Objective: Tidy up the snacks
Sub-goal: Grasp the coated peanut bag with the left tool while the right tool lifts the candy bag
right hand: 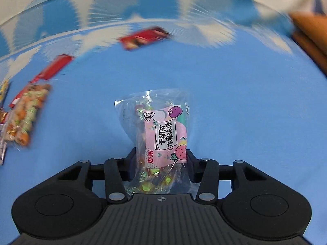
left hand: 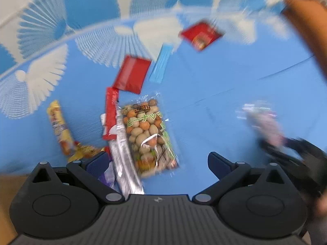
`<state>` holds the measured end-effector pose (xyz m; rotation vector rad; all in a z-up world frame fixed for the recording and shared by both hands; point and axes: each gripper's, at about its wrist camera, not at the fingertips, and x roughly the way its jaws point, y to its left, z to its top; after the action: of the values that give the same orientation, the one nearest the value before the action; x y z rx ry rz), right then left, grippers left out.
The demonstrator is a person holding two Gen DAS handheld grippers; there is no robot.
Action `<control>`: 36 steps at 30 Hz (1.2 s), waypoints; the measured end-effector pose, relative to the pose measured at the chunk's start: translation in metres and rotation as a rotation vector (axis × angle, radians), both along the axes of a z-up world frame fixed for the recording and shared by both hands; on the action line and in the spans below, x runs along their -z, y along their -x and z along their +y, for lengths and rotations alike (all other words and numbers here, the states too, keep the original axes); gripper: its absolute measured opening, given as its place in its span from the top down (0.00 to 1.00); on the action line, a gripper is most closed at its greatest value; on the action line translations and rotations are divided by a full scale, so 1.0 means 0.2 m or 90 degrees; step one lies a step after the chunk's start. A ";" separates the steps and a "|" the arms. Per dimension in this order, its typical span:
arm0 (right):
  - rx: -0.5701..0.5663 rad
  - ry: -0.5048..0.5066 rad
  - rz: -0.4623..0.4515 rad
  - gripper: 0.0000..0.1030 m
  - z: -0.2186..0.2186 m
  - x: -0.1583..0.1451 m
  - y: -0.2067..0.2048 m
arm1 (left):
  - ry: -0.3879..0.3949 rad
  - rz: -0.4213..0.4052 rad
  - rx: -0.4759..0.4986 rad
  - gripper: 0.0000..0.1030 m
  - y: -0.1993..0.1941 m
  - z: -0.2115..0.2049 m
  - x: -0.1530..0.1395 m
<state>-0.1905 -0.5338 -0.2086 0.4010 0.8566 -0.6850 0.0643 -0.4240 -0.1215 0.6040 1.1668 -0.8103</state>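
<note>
Right tool (right hand: 161,161) grasps the clear pink-labelled candy bag (right hand: 161,134) for sorting; left tool (left hand: 158,161), released, hovers above the transparent peanut packet (left hand: 150,134).

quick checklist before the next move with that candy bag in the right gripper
1. Right gripper closed on the candy bag: ok, the fingers press its sides.
2. Bag fully off the tablecloth: cannot tell.
3. Left gripper open and empty: ok.
4. Peanut pack between the left fingers: ok, not gripped.
5. Silver packet free of the peanut pack: not ok, their edges overlap.
6. Drop-off spot in view: cannot tell.
</note>
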 end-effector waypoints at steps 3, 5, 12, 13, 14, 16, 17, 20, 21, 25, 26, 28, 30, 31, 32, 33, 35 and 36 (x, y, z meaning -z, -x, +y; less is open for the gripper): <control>0.006 0.002 -0.015 0.49 0.00 0.01 0.07 | -0.041 0.006 -0.028 0.01 -0.08 -0.15 0.15; 0.006 0.005 -0.018 0.47 -0.02 0.02 0.06 | -0.056 0.026 -0.035 0.01 -0.12 -0.19 0.22; 0.006 0.024 -0.032 0.34 -0.03 0.03 0.02 | -0.098 -0.015 -0.019 0.12 -0.09 -0.28 0.36; 0.005 0.025 -0.034 0.34 -0.03 0.03 0.02 | -0.098 -0.032 -0.016 0.16 -0.07 -0.29 0.37; 0.005 0.026 -0.037 0.34 -0.03 0.03 0.02 | -0.099 -0.058 -0.012 0.30 -0.04 -0.29 0.36; 0.005 0.034 -0.039 0.34 -0.02 0.03 0.02 | -0.084 -0.072 0.014 0.45 0.01 -0.28 0.32; 0.004 0.040 -0.038 0.36 -0.01 0.03 0.02 | -0.068 -0.053 0.028 0.50 0.03 -0.28 0.31; 0.006 0.052 -0.036 0.44 0.01 0.03 0.02 | -0.040 0.013 0.050 0.58 0.10 -0.25 0.26; 0.009 0.050 -0.035 0.45 0.02 0.03 0.02 | -0.029 0.024 0.062 0.58 0.13 -0.24 0.25; 0.016 0.035 -0.032 0.45 0.02 0.02 0.04 | -0.031 0.055 0.074 0.53 0.21 -0.16 0.26; 0.017 0.036 -0.033 0.45 0.02 0.02 0.05 | -0.039 0.044 0.068 0.45 0.21 -0.15 0.28; 0.016 0.038 -0.035 0.44 0.03 0.03 0.05 | -0.057 0.029 0.058 0.26 0.19 -0.16 0.31; 0.023 0.035 -0.031 0.35 0.02 0.03 0.05 | -0.066 0.034 0.037 0.01 0.16 -0.17 0.33; 0.028 0.032 -0.026 0.29 0.02 0.03 0.04 | -0.065 0.030 0.030 0.00 0.15 -0.18 0.32; 0.032 0.026 -0.021 0.17 0.01 0.04 0.04 | -0.067 0.021 0.029 0.00 0.15 -0.19 0.33; 0.036 0.021 -0.018 0.09 0.00 0.05 0.03 | -0.079 0.016 0.032 0.00 0.14 -0.21 0.35; 0.038 0.021 -0.013 0.02 -0.02 0.07 0.02 | -0.116 0.010 0.036 0.00 0.13 -0.24 0.43; 0.038 0.025 -0.014 0.00 -0.02 0.08 0.01 | -0.115 0.010 0.034 0.00 0.12 -0.23 0.45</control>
<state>-0.1927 -0.5382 -0.2247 0.3996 0.8113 -0.7507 0.0399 -0.4707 -0.2117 0.7821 1.2511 -0.7603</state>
